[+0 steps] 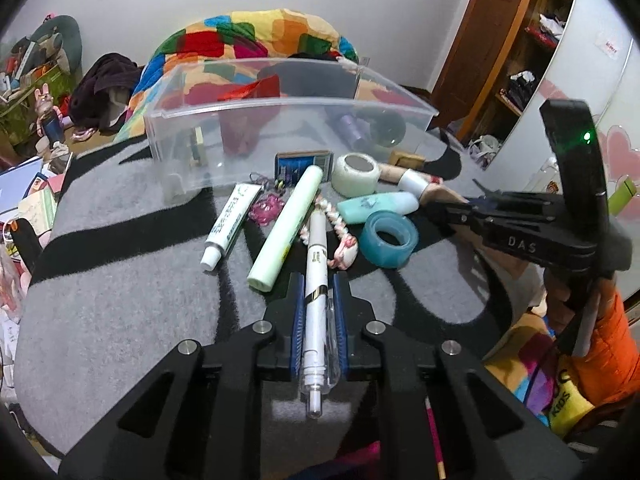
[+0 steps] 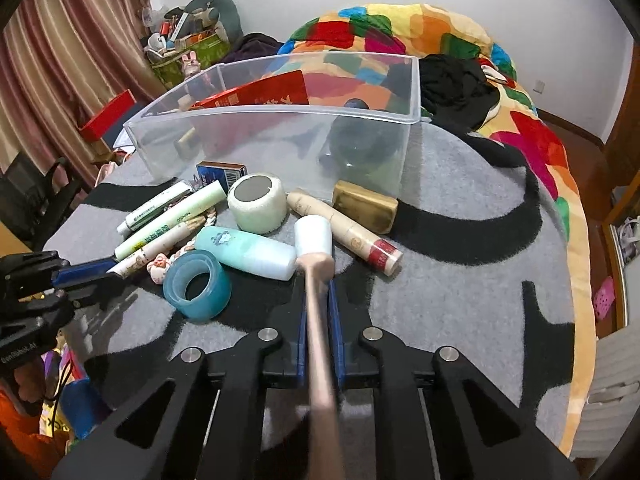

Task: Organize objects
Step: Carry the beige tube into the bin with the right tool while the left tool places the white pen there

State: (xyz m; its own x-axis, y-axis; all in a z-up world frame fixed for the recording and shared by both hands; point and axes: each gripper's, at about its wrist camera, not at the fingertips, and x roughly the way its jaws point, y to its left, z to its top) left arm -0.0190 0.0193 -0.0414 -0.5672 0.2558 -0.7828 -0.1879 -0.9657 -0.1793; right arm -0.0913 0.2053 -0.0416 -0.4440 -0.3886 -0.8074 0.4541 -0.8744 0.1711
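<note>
My left gripper [image 1: 317, 282] is shut on a white pen [image 1: 316, 240] that lies lengthwise between its blue pads on the grey-and-black rug. From the right wrist view the same gripper [image 2: 110, 271] comes in from the left, holding the pen [image 2: 160, 245]. My right gripper [image 2: 318, 286] is shut on the pinkish handle [image 2: 319, 332] of a small mallet-like tool, whose white head [image 2: 314, 236] rests among the clutter. A clear plastic bin [image 1: 280, 106] [image 2: 276, 114] stands just behind the pile with a few things inside.
Around the grippers lie a teal tape roll [image 2: 197, 286], a teal bottle [image 2: 248, 256], a white gauze roll [image 2: 258, 202], a pale green tube [image 1: 286, 228], a toothpaste tube [image 1: 230, 224], a beige tube [image 2: 348, 232], a wooden block [image 2: 366, 206] and a blue box [image 2: 222, 174].
</note>
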